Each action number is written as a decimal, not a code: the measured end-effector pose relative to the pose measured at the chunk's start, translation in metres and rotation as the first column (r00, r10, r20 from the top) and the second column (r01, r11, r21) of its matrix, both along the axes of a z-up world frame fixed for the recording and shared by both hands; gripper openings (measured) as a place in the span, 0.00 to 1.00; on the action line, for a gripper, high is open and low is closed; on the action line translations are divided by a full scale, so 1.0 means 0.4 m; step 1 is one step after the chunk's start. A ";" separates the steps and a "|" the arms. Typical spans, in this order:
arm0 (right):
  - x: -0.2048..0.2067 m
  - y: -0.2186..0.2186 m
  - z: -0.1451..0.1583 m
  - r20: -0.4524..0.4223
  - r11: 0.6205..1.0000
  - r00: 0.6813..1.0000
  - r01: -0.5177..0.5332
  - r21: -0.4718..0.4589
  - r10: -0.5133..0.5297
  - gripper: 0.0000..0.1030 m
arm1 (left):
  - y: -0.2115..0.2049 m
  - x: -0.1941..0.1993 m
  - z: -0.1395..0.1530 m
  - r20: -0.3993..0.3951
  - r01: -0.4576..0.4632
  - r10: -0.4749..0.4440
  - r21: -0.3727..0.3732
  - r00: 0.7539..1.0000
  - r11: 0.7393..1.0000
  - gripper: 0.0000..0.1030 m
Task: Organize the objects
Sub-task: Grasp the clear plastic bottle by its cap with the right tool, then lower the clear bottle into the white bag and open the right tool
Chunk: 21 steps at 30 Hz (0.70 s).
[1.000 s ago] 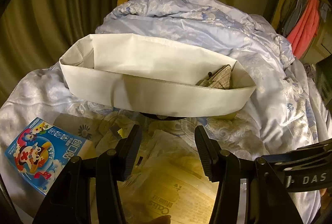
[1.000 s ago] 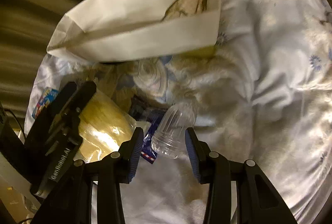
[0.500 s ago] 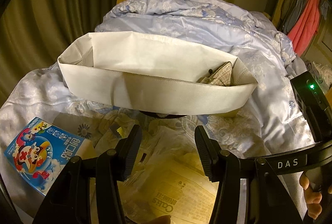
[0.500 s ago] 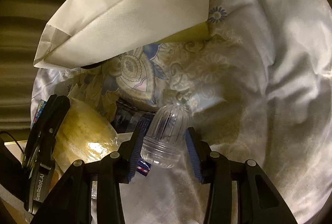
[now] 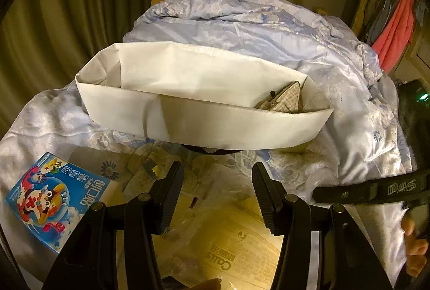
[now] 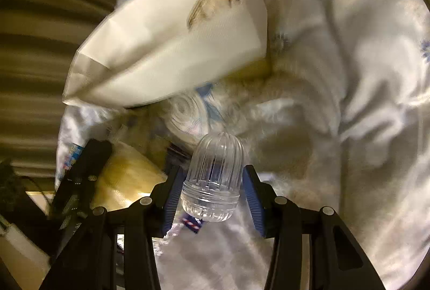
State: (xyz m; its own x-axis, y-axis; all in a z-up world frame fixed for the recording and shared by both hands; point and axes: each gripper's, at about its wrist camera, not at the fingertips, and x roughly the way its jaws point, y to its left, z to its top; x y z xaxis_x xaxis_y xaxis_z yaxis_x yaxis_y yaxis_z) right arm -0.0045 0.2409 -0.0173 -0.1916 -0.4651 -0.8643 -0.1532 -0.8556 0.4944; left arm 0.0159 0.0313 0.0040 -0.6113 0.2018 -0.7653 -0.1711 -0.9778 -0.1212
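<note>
Our right gripper (image 6: 212, 196) has a clear ribbed plastic jar (image 6: 212, 179) between its jaws, pads against its sides. Our left gripper (image 5: 216, 196) hangs open over a yellowish packet (image 5: 231, 249) — nothing held. Beyond, on the bed's blue quilt (image 5: 268, 29), stands the white fabric bin (image 5: 204, 118) — a checked pouch (image 5: 285, 101) inside.

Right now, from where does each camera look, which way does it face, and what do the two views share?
Left wrist: sits on the left gripper, faces down and forward over the bed at the white fabric bin; its own open fingers show, and the person's hand at right.
Right wrist: sits on the right gripper, faces down at the quilt; its fingers flank a clear ribbed bottle.
Shared: the bin, the checked pouch inside it, the quilt.
</note>
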 end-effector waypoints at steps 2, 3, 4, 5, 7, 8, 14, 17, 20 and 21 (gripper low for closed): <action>0.013 0.012 0.047 -0.066 0.999 0.997 0.033 -0.004 -0.033 0.43 | 0.000 0.000 0.003 -0.006 0.000 0.000 0.005 1.000 1.000 0.50; 0.016 0.017 0.061 -0.092 0.999 0.994 0.051 -0.005 -0.051 0.43 | -0.001 0.001 0.005 -0.010 -0.001 0.001 0.008 1.000 1.000 0.50; 0.024 0.024 0.092 -0.140 0.997 0.987 0.081 -0.002 -0.080 0.43 | -0.003 0.003 0.007 -0.015 -0.003 0.003 0.013 1.000 1.000 0.50; 0.023 0.029 0.114 -0.177 0.995 0.979 0.104 -0.003 -0.103 0.43 | -0.004 0.004 0.009 -0.018 -0.004 0.004 0.017 1.000 1.000 0.50; 0.008 0.053 0.162 -0.249 0.987 0.955 0.157 -0.032 -0.160 0.43 | -0.006 0.005 0.013 -0.023 -0.007 0.007 0.027 1.000 1.000 0.50; -0.005 0.041 0.167 -0.273 0.983 0.944 0.176 -0.051 -0.183 0.43 | -0.007 0.005 0.014 -0.025 -0.007 0.008 0.030 1.000 1.000 0.50; -0.049 0.046 0.201 -0.391 0.954 0.871 0.292 -0.071 -0.296 0.43 | -0.002 0.001 0.019 -0.029 -0.008 0.009 0.030 1.000 1.000 0.50; -0.095 0.033 0.185 -0.448 0.943 0.836 0.330 -0.049 -0.316 0.43 | 0.005 -0.008 0.021 -0.033 -0.003 0.004 0.025 0.999 1.000 0.50; -0.121 0.034 0.168 -0.508 0.917 0.798 0.397 0.038 -0.324 0.43 | 0.010 -0.021 0.026 -0.033 -0.002 0.003 0.026 0.999 1.000 0.50; -0.126 0.031 0.160 -0.535 0.909 0.784 0.411 0.065 -0.316 0.43 | 0.012 -0.023 0.028 -0.033 0.000 0.001 0.028 0.999 1.000 0.50</action>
